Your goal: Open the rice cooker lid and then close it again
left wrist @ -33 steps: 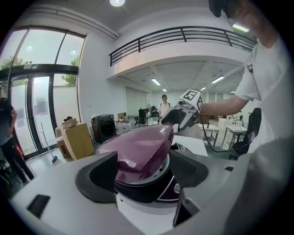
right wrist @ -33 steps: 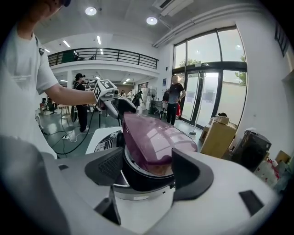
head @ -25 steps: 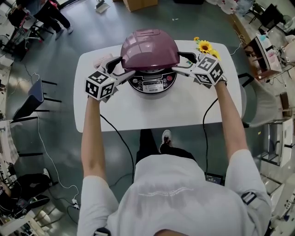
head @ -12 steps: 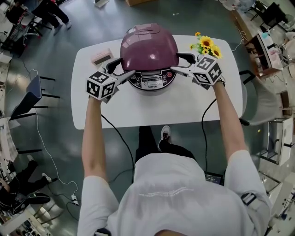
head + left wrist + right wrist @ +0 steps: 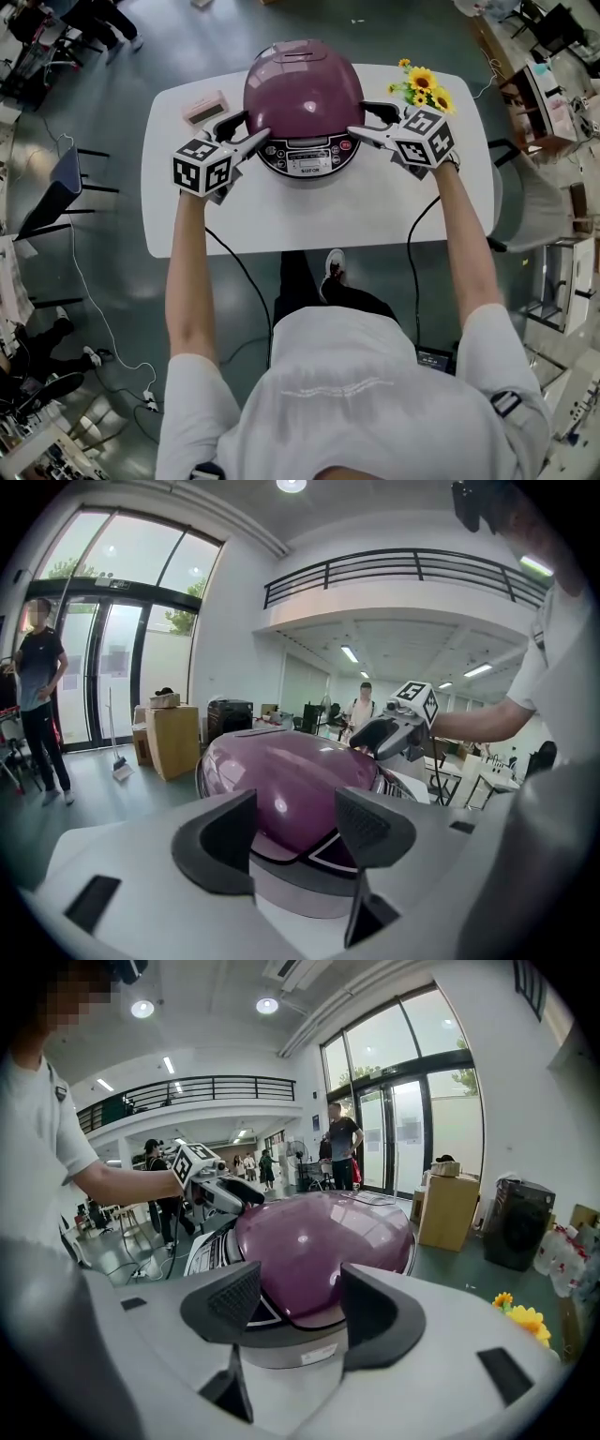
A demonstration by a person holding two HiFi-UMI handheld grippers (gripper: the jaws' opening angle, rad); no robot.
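Head view puts the cooker [image 5: 302, 103] at the far middle of a white, round-cornered worktop [image 5: 309, 220]. Its lid [image 5: 302, 84] is down, a glossy plum dome with a flat rectangular recess at the back. Below the dome's front edge sits a dark panel [image 5: 305, 155] with small buttons and a pale display.

My left tool [image 5: 255, 126] comes in at the cooker's left front and my right tool [image 5: 359, 119] at its right front, each carrying a cube of black-and-white square markers. Both point slightly down at the lid's lower edge.

On each tool the jaws have just been closing, yet they stand well apart. Their pads are matt dark wedges with a fine ribbed face. In both gripper views the shiny curve of the lid and the rim under it fill the gap between the pads, and I see no pad pressing on the shell, so neither tool grips anything.

Yellow sunflowers [image 5: 427, 89] lie at the far right corner, and a flat pink box [image 5: 204, 107] lies at the far left.
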